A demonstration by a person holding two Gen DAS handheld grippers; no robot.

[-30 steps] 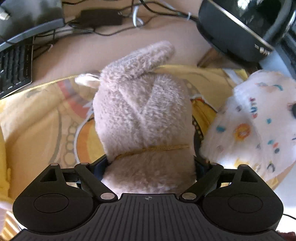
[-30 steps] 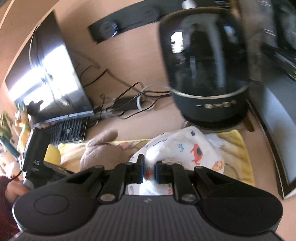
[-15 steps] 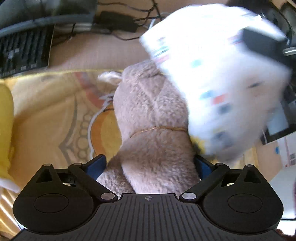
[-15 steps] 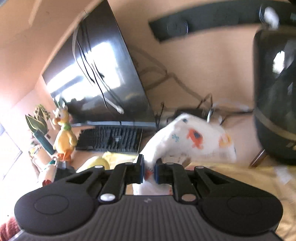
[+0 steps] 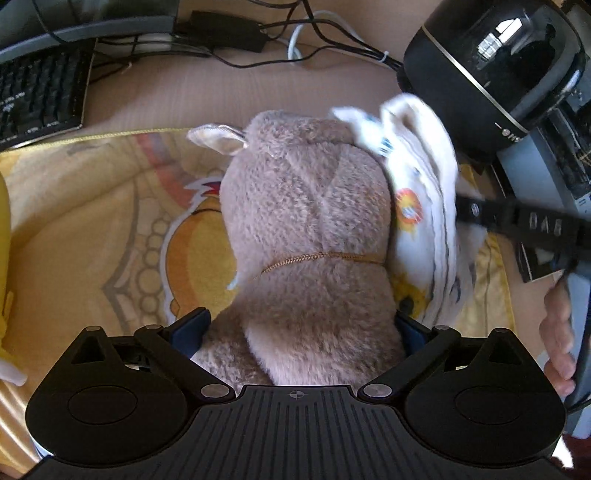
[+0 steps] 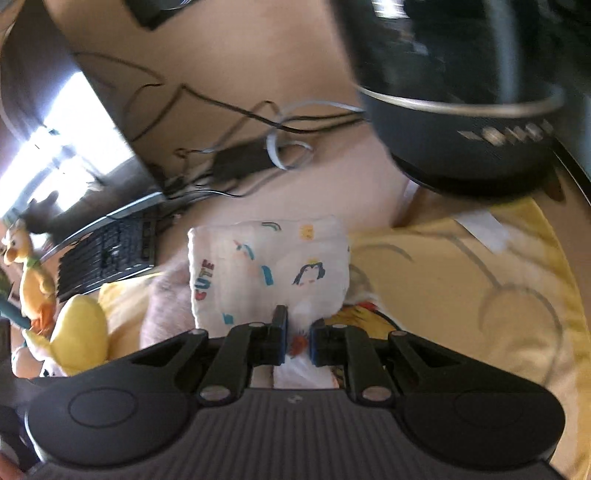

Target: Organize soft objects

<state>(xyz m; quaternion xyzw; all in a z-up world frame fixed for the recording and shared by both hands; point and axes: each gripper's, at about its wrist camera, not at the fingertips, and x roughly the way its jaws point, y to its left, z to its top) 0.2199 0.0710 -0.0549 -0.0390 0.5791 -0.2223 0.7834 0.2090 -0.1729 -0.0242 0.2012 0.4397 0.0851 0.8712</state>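
A beige plush toy (image 5: pixel 310 229) stands upright on a yellow printed blanket (image 5: pixel 92 221). My left gripper (image 5: pixel 301 328) is shut on its lower body, fingers set wide on either side. A folded white cloth with coloured prints (image 5: pixel 421 206) rests against the plush's right side. My right gripper (image 6: pixel 297 343) is shut on the near edge of that cloth (image 6: pixel 266 266), and part of the plush (image 6: pixel 166 306) shows to its left. From the left wrist, the right gripper's black body and the hand holding it (image 5: pixel 557 332) show at the right edge.
A black rounded appliance (image 5: pixel 491 70) stands close behind the blanket on the right. A keyboard (image 5: pixel 37 96), a monitor (image 6: pixel 74 92) and tangled cables (image 5: pixel 229 29) lie at the back. A yellow plush (image 6: pixel 81 332) and a duck figure (image 6: pixel 33 273) are on the left.
My right gripper lifted the white cloth, swung it over to the left and brought it down against the plush's right side. The left gripper kept its hold on the plush.
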